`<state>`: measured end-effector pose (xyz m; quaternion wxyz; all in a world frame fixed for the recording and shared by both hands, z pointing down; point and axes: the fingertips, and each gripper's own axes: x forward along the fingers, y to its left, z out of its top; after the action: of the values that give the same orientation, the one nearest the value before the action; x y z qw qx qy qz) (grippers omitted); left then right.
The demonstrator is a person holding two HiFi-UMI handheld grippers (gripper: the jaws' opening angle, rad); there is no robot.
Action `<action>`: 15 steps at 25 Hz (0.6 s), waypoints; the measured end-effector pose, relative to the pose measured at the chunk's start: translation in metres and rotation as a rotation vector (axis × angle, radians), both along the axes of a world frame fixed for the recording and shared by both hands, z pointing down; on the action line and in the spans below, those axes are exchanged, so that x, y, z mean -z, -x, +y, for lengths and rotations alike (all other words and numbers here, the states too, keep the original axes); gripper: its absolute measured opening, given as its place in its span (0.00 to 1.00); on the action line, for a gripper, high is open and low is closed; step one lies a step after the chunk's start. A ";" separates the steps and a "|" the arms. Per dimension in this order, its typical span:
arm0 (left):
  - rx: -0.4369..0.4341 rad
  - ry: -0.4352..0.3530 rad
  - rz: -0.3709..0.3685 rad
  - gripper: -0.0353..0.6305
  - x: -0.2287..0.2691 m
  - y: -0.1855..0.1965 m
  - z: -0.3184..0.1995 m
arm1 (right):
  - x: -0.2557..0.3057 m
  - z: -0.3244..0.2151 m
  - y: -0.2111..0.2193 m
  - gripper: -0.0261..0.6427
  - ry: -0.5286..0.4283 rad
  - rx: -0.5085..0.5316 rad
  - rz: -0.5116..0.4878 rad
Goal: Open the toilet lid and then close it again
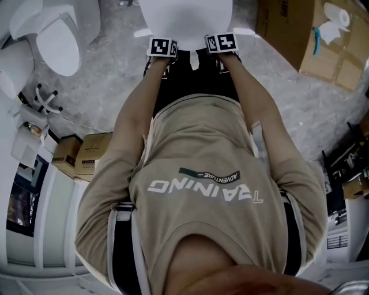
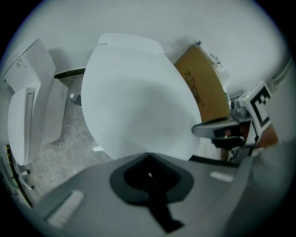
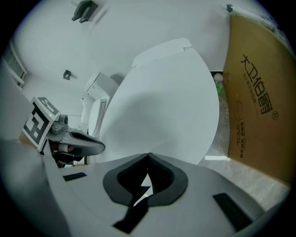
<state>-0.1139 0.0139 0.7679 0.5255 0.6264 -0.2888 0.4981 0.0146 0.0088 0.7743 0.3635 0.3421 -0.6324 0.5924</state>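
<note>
Directly ahead of the person, shows the toilet lid [image 1: 185, 14] as a white oval, apparently down or nearly so, standing between a second toilet [image 1: 57, 40] to the left and a cardboard box [image 3: 259, 102] to the right. Places the left claw [image 2: 148, 156] and the right claw [image 3: 148, 156] side by side at the lid's front rim, near each other but apart. Presents each claw with tips drawn together and nothing visibly pinched between them. Leaves contact with the rim, or any seat beneath it, unclear. Reads, as a judgement, as the start of the lift. Carries several risks from this pose: slipping off the smooth, curved rim through pushing with closed tips and no purchase underneath; twisting the lid on its hinge through uneven raising of the two claws; overshooting at the top and knocking the lid against the wall [image 2: 185, 18] behind; dropping and slamming the lid on the way back down, for want of any clamp on it. Calls for a slow, level lift, with both tips kept under the rim.
</note>
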 end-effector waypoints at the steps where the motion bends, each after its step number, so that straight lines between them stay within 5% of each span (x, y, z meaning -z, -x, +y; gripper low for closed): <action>1: 0.008 0.000 0.000 0.06 -0.006 0.000 -0.001 | -0.006 -0.001 -0.001 0.06 -0.002 -0.014 0.004; 10: 0.034 0.000 -0.032 0.06 -0.051 0.000 0.009 | -0.049 0.009 -0.002 0.06 -0.025 -0.029 0.055; 15: -0.042 -0.016 -0.048 0.06 -0.075 0.000 0.009 | -0.074 0.012 -0.001 0.06 0.000 -0.039 0.062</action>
<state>-0.1137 0.0226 0.8428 0.5031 0.6244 -0.2920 0.5213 0.0153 0.0209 0.8479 0.3713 0.3728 -0.6139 0.5885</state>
